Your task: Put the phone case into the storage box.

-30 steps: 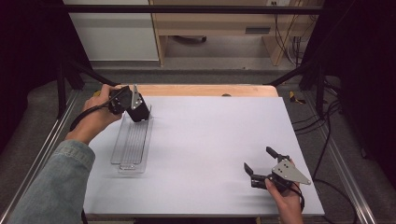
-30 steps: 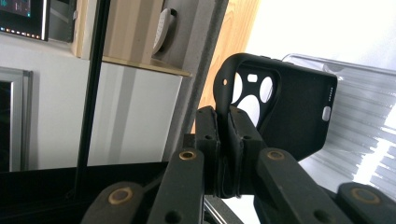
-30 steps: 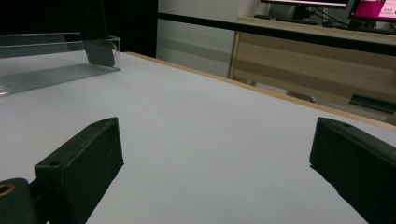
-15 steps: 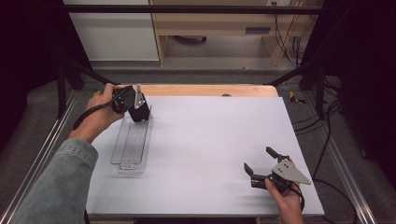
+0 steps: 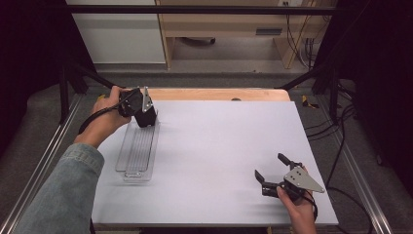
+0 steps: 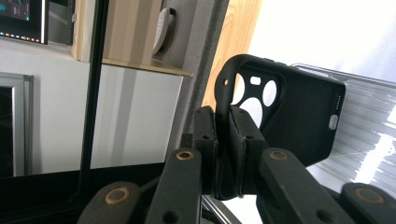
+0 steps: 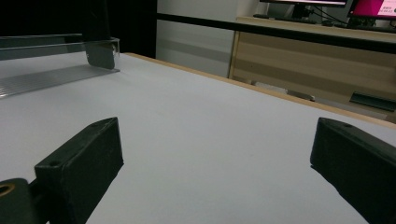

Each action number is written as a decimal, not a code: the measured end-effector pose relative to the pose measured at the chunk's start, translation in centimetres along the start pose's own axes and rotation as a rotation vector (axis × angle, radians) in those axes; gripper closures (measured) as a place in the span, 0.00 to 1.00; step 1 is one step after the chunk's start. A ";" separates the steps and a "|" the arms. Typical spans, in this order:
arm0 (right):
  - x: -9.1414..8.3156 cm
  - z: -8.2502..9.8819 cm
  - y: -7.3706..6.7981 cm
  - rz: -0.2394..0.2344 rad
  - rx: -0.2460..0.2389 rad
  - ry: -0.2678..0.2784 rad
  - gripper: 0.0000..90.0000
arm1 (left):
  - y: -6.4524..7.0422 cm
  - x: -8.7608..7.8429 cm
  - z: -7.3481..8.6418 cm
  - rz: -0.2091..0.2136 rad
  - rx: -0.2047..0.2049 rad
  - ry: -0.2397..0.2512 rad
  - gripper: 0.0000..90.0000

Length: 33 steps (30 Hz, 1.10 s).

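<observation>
At the near right corner of the white table (image 5: 219, 161), well apart from the clear ribbed plastic tray (image 5: 138, 151), the right gripper (image 5: 273, 171) sits low over the surface in the person's right hand (image 5: 298, 209), a grey three-cornered plate on top of it. Its two black jaws stand wide apart with nothing between them; in the right gripper view they frame bare white tabletop, and the tray (image 7: 51, 60) shows far off toward the upper left of that view, with something dark standing at its end.

The tray lies lengthwise along the left side of the table, its near end closer to the person than its far end, which reaches toward the table's wooden far edge (image 5: 214, 94). The person's left forearm in a blue denim sleeve (image 5: 58, 195) comes up just beside the tray on its outer side.

At the far end of the tray, the left hand (image 5: 104, 119) holds the left gripper (image 5: 146, 117), which points down over that end. In the left gripper view its jaws are closed tight on the rim of a black soft phone case (image 6: 289, 116) with round camera cut-outs near its top corner. The case stands roughly on edge, and the ribbed tray (image 6: 364, 140) lies right behind and below it. Whether the case touches the tray cannot be told.

Beyond the table are a pale wooden cabinet (image 5: 234, 29) and a white panel (image 5: 117, 34).
</observation>
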State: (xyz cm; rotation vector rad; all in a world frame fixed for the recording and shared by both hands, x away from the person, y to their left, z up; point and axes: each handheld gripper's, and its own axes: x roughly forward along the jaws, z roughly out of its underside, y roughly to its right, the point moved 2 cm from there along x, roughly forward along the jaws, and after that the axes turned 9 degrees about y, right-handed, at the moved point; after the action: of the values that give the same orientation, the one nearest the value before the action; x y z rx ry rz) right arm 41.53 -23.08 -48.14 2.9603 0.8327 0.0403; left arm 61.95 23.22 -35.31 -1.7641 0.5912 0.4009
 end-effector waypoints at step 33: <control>0.0 0.1 0.1 0.002 0.012 -0.005 0.03 | -0.4 1.0 0.3 -0.014 -0.021 -0.001 0.86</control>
State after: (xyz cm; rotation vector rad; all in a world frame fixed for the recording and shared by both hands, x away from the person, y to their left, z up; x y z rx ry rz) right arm 41.59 -23.20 -48.24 2.9707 0.8323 0.0281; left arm 63.00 23.40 -35.62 -1.7875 0.5748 0.3999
